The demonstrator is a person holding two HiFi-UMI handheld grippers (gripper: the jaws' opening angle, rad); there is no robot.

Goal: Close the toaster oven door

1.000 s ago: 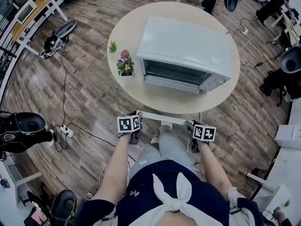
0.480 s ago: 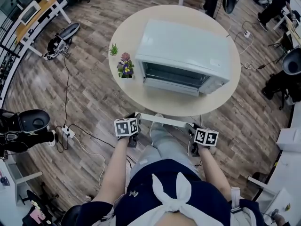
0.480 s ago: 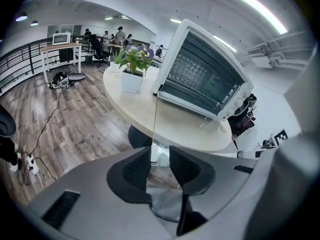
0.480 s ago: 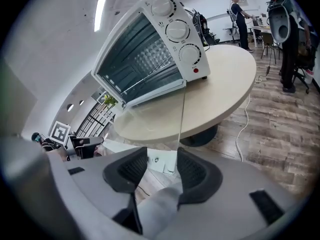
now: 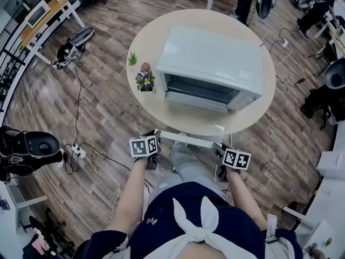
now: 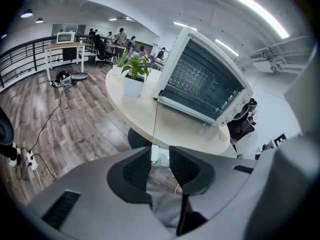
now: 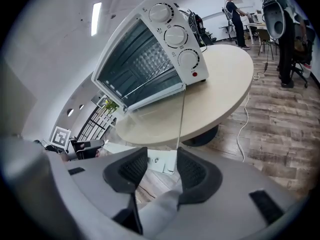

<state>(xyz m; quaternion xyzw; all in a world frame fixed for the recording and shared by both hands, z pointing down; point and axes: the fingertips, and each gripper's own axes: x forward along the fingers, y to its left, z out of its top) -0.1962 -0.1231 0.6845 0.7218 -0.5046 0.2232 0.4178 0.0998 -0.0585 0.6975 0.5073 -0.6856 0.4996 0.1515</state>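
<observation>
A white toaster oven [image 5: 213, 63] stands on the round table [image 5: 151, 107]. Its glass door lies open and flat toward me, ending in a white handle bar [image 5: 186, 138] just past the table's near edge. My left gripper [image 5: 154, 139] is at the bar's left end, and that end [image 6: 158, 156] shows in the gap between its parted jaws. My right gripper [image 5: 220, 149] is at the right end. Its jaws are closing with the bar's end [image 7: 165, 162] between them, and a gap still shows. The oven's three knobs [image 7: 175, 35] appear in the right gripper view.
A small flower pot [image 5: 144, 77] and a tiny green plant [image 5: 132, 58] stand on the table left of the oven. My legs are under the handle. A power strip and cables [image 5: 75, 151] lie on the wood floor at the left, and chairs and desks ring the room.
The table and oven have drifted slightly up and right in the head view. Both grippers stay at the ends of the handle bar, a little lower in the picture.
</observation>
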